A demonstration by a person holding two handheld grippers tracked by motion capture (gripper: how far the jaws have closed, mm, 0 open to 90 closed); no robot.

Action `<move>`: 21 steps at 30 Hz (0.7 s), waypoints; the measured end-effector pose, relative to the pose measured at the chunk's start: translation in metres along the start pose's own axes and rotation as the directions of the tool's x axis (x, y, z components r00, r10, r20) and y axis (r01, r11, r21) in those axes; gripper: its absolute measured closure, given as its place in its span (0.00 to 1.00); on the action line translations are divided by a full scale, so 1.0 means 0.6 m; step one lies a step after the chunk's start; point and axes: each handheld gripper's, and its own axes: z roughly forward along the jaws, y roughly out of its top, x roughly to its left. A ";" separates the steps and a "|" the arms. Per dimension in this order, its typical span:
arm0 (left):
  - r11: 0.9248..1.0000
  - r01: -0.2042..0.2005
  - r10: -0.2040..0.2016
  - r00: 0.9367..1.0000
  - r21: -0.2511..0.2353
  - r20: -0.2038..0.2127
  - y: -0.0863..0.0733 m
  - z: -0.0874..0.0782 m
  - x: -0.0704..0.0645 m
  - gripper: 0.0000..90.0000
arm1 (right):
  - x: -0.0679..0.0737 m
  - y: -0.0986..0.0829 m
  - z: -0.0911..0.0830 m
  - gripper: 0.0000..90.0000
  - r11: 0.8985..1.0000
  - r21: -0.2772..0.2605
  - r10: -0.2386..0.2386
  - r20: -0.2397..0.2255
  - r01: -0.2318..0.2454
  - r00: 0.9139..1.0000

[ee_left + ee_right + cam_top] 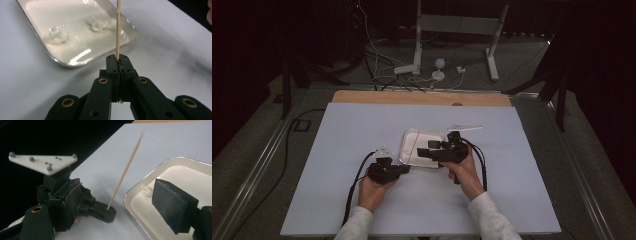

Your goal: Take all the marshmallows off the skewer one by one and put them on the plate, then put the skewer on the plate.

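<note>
High view: left gripper point(404, 169) and right gripper point(424, 152) meet at the tray point(408, 138).

Left gripper view: jaws clamped on a wooden skewer point(118, 30), which reaches out over two cotton-like wads point(58, 35) ahead.

Right gripper view: jaws parted, one pad point(172, 205) over the tray. Risk: the thin skewer could pivot or slip if pressed sideways.

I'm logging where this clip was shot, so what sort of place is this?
Probably a lab or recording studio: a pale blue-grey table top ringed by dark curtains, loose white cables on the grey floor, and white metal stand legs behind.
</note>
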 end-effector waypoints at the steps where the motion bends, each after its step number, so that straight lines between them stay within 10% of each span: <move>1: 1.000 0.007 -0.007 1.000 -0.004 -0.002 0.002 0.000 0.001 1.00 | 0.000 -0.001 -0.002 0.25 1.000 0.000 -0.006 0.004 0.006 1.000; 21: 0.997 0.081 -0.082 0.995 -0.019 -0.065 0.035 0.032 0.027 0.99 | -0.012 -0.019 -0.051 0.22 0.999 -0.010 -0.037 0.082 0.038 0.996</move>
